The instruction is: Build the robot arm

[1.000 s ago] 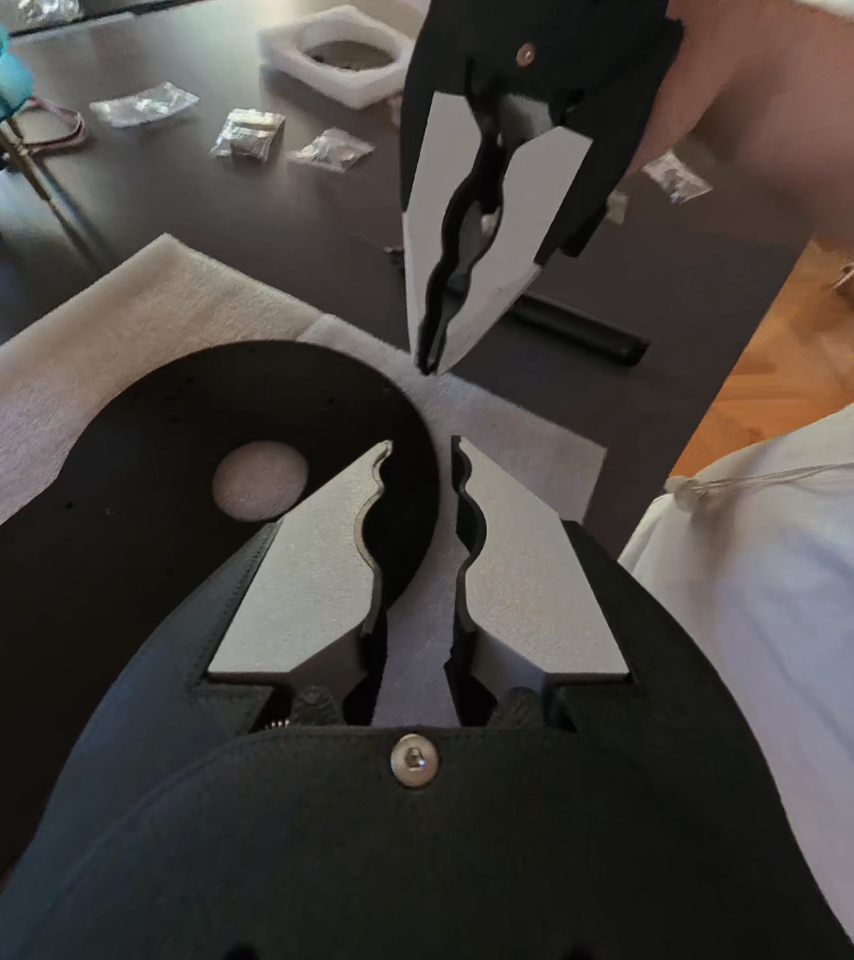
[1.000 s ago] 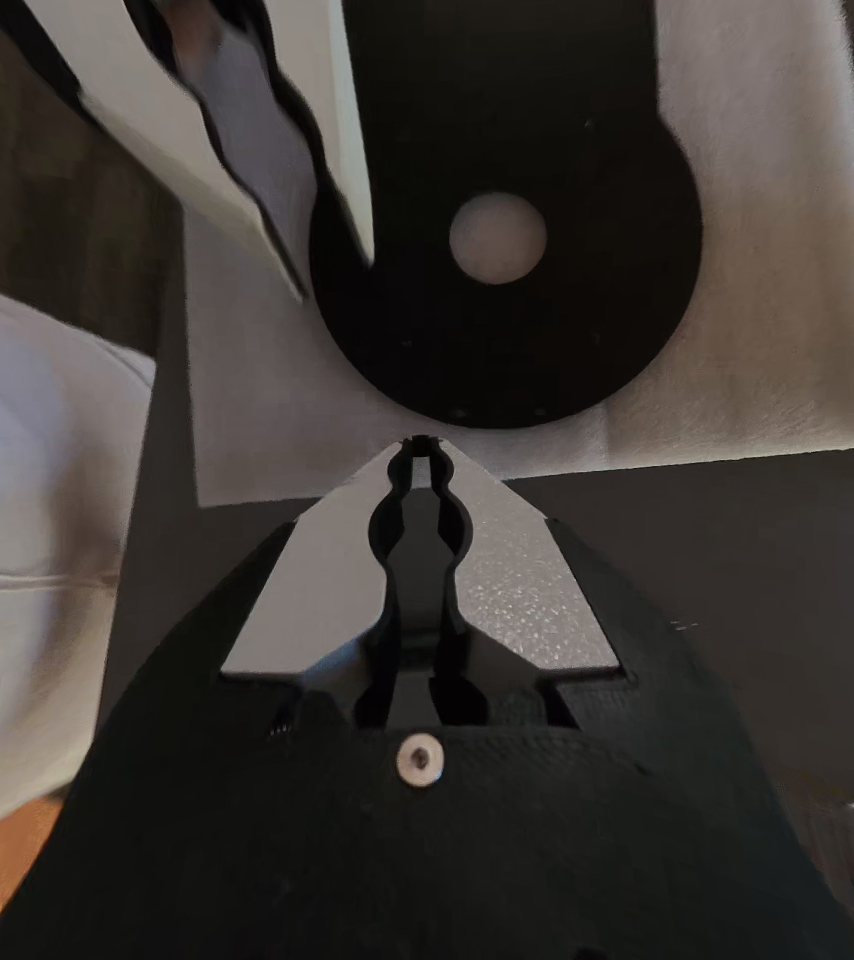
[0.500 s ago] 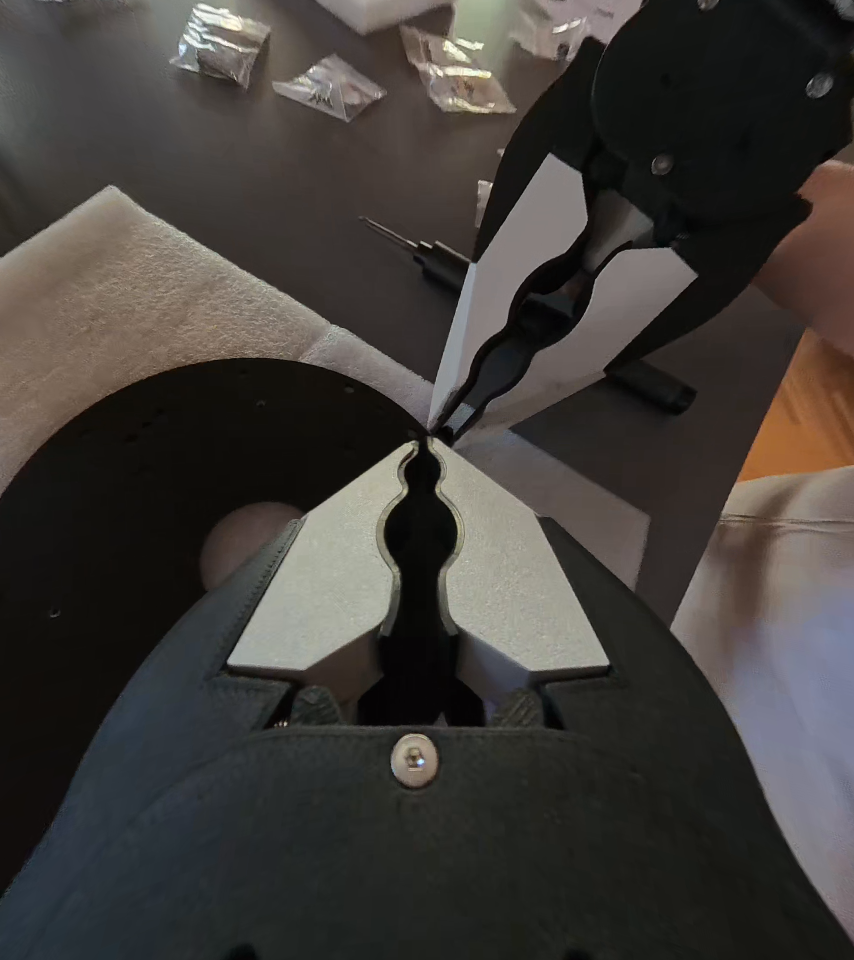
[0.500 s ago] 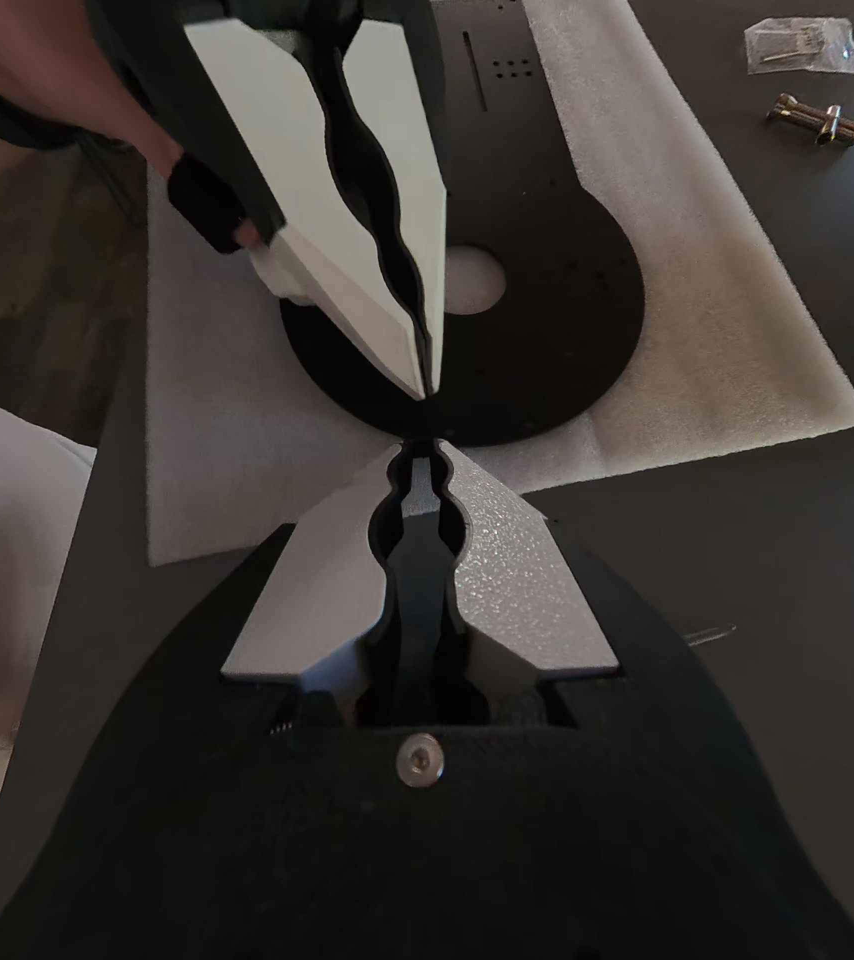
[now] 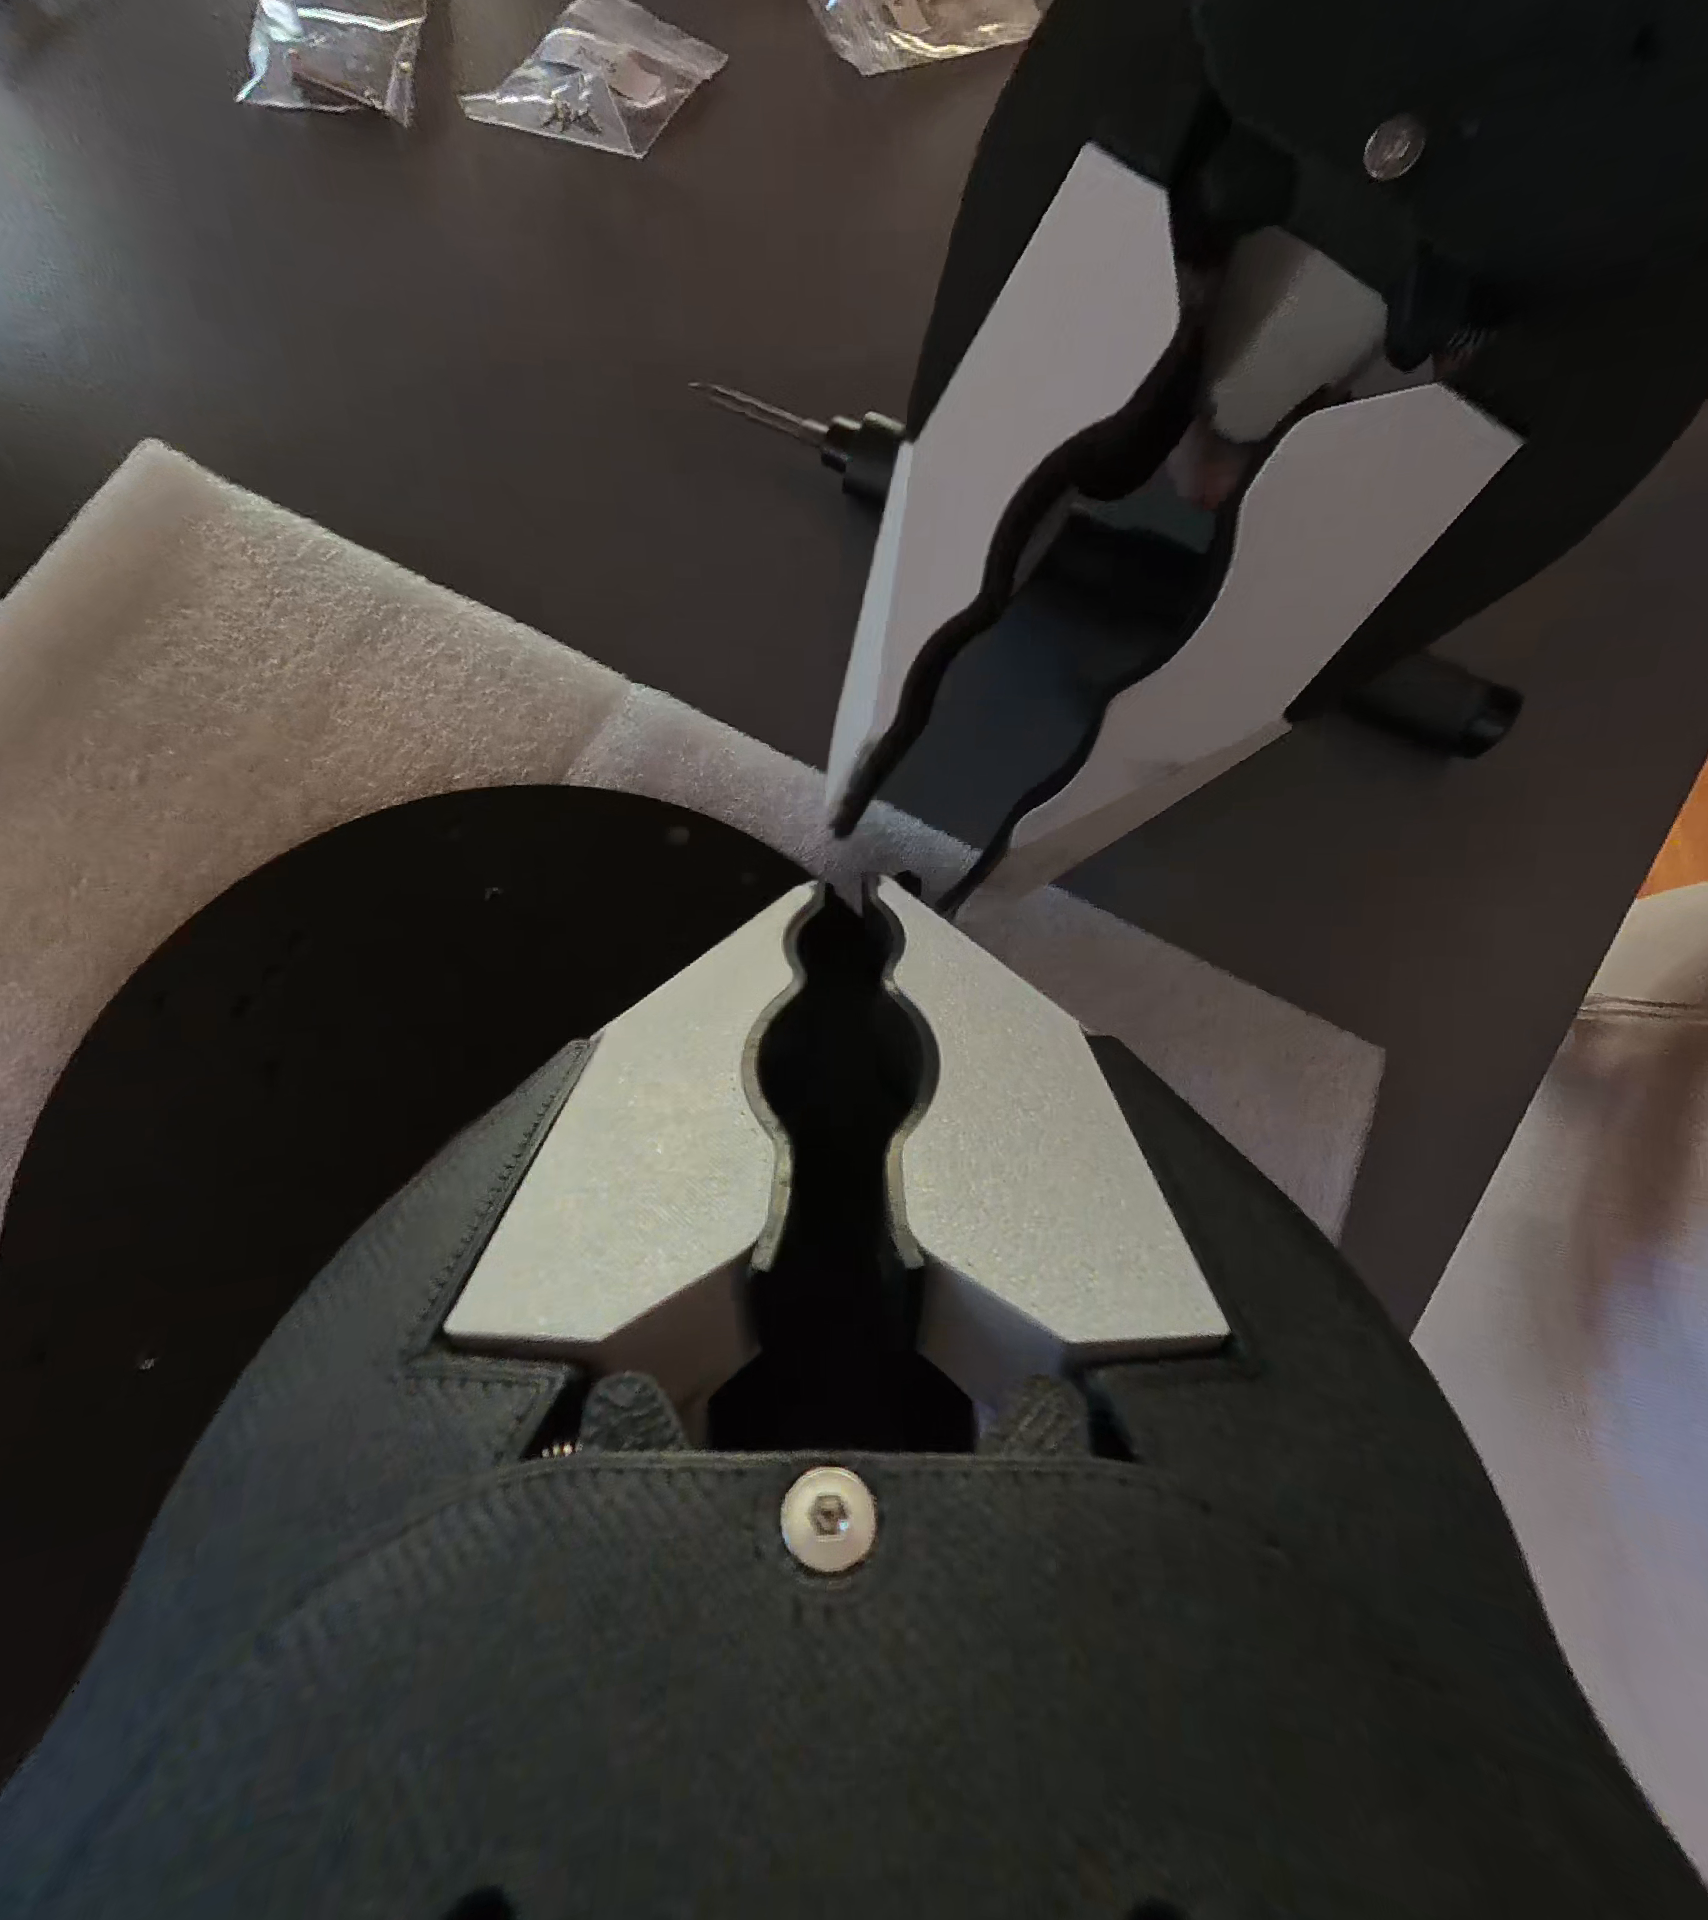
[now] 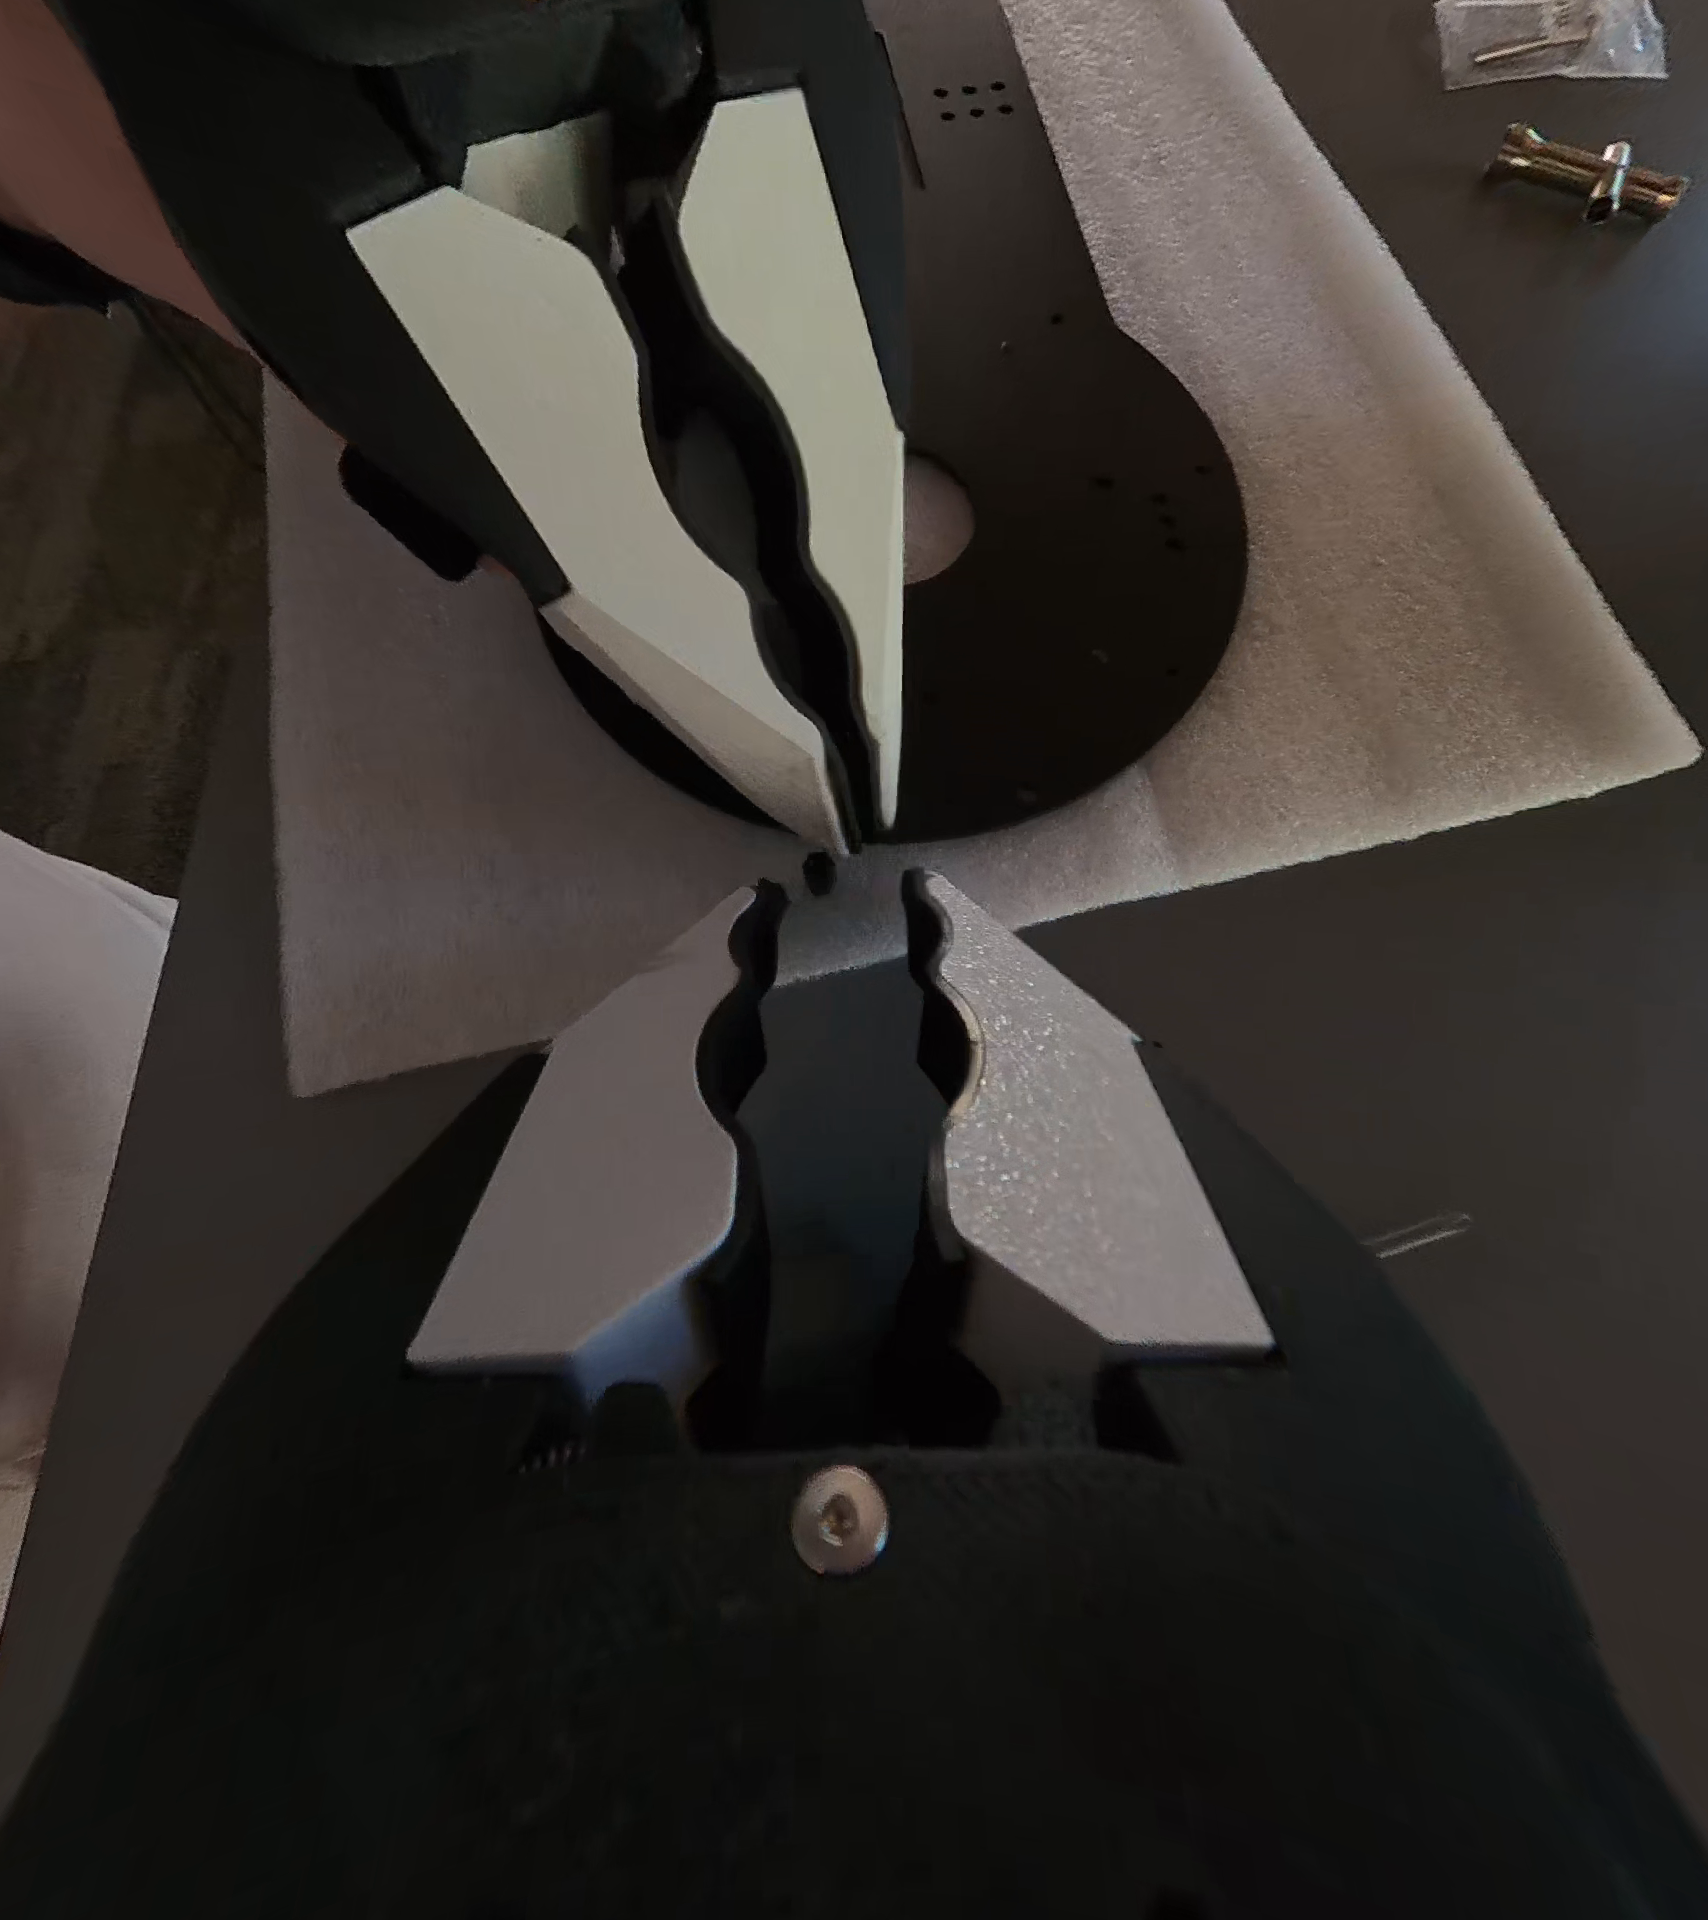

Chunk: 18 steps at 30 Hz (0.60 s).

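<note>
A flat black plate (image 5: 258,1091) with a round hole (image 6: 938,520) lies on a white foam sheet (image 5: 258,644) on a dark table. My left gripper (image 5: 845,891) is shut, tips over the plate's rounded edge. It also shows in the right wrist view (image 6: 855,831), where a small black part (image 6: 816,871) sticks out at its tips, seemingly pinched. My right gripper (image 6: 845,888) is open and empty, tip to tip with the left one, its fingers on either side of the small part. It also shows in the left wrist view (image 5: 907,852). The plate (image 6: 1089,623) and foam (image 6: 1401,520) lie behind.
Small clear plastic bags (image 5: 330,62) (image 5: 590,88) lie at the far side. A black screwdriver (image 5: 850,447) lies behind the right gripper. A metal cross-shaped tool (image 6: 1588,182) and another bag (image 6: 1546,36) lie beyond the foam. A person's white garment (image 5: 1608,1351) is at the table edge. The grippers are tip to tip, or close to it.
The left gripper shut and met the right one tip to tip. The right gripper, shut until half a second ago, has opened; the small black part stays at the left gripper's tips.
</note>
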Each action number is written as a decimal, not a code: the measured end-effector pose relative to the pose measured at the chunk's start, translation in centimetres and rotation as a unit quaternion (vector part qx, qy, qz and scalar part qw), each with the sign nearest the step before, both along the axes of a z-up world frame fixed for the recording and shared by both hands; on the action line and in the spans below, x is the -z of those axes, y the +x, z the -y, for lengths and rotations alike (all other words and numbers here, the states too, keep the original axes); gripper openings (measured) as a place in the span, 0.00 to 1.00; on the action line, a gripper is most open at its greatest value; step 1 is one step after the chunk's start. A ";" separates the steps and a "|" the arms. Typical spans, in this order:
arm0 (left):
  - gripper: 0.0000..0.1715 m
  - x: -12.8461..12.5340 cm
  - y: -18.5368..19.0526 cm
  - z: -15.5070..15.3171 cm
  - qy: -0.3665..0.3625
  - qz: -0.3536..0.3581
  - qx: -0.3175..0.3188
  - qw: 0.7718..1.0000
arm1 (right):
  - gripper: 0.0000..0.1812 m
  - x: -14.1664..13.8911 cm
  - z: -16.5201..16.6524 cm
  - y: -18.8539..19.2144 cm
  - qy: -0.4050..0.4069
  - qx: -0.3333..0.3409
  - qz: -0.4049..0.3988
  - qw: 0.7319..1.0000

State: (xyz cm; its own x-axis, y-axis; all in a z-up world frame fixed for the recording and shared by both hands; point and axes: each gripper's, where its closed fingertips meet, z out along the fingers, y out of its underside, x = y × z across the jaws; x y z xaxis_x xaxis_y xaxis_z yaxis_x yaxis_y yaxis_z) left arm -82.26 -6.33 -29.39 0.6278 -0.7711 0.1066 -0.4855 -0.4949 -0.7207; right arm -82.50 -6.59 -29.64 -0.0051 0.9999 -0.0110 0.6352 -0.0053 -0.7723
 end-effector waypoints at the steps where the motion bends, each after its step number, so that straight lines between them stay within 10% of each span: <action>1: 0.04 0.0 -0.3 0.0 0.000 -0.003 -0.008 1.000 | 0.13 -0.1 0.0 0.2 -0.001 0.001 0.000 1.000; 11: 0.27 -0.8 -4.3 2.8 0.051 -0.030 -0.084 0.995 | 0.06 0.0 0.4 -0.1 -0.024 0.002 -0.009 1.000; 18: 0.21 -1.5 -7.4 2.0 0.042 -0.009 -0.103 0.994 | 0.02 0.1 0.5 -0.1 -0.026 -0.003 -0.010 1.000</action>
